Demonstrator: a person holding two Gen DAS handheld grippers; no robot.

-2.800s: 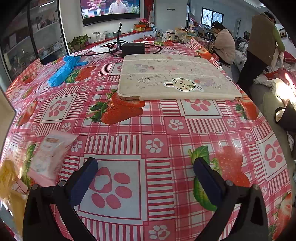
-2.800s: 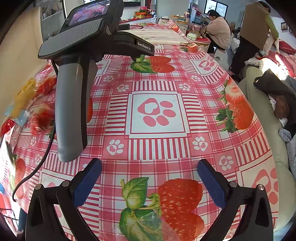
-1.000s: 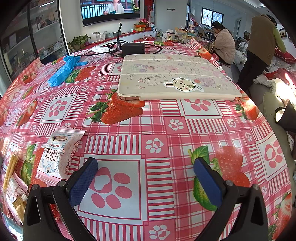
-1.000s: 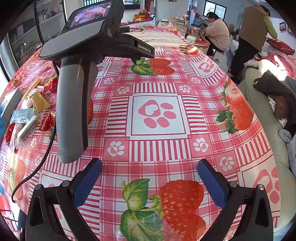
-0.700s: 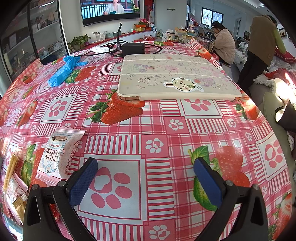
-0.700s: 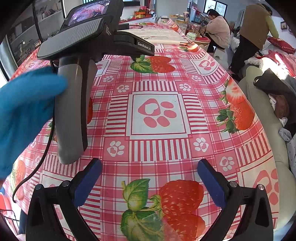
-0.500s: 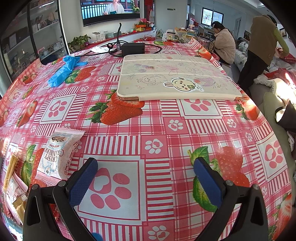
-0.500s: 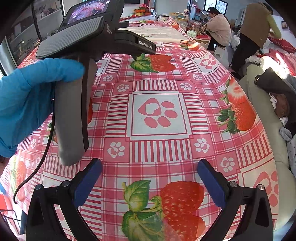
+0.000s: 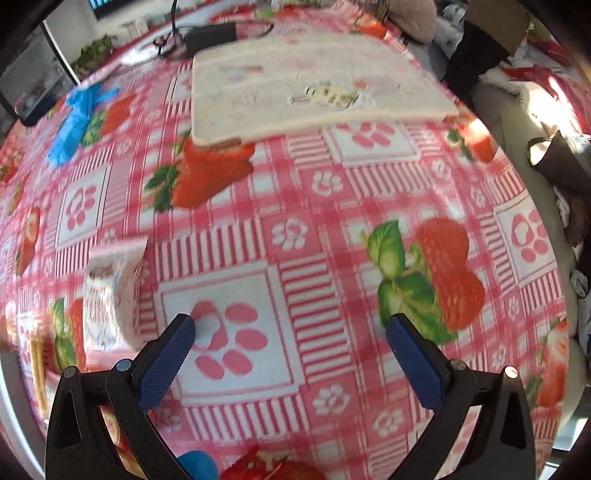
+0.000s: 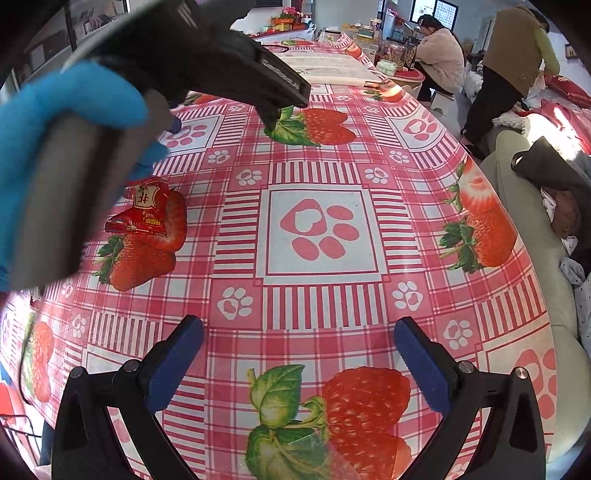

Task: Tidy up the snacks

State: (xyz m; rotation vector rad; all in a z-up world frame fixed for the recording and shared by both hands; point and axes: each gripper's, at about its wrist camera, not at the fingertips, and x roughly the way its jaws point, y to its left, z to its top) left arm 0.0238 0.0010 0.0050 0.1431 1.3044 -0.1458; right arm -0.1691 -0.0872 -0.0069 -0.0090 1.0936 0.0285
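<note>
strawberry tablecloth (image 10: 317,229), sunlit sofa (image 10: 517,177), windows (image 10: 430,9).

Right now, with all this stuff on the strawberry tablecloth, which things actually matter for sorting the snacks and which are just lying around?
Part of the job:
- red snack packet
- white snack bag
- left gripper, open
- right gripper, open

Just lying about:
- cream cartoon mat
- blue gloves on the table
- black box with cables
- dark bag on the sofa

Little can be read. A red snack packet (image 10: 142,212) lying on the left of the table bears yellow Chinese characters too small to make out. Raised lettering on the black gripper body (image 10: 258,74) at far left is illegible, and the print on the white snack bag (image 9: 107,291) is blurred.
</note>
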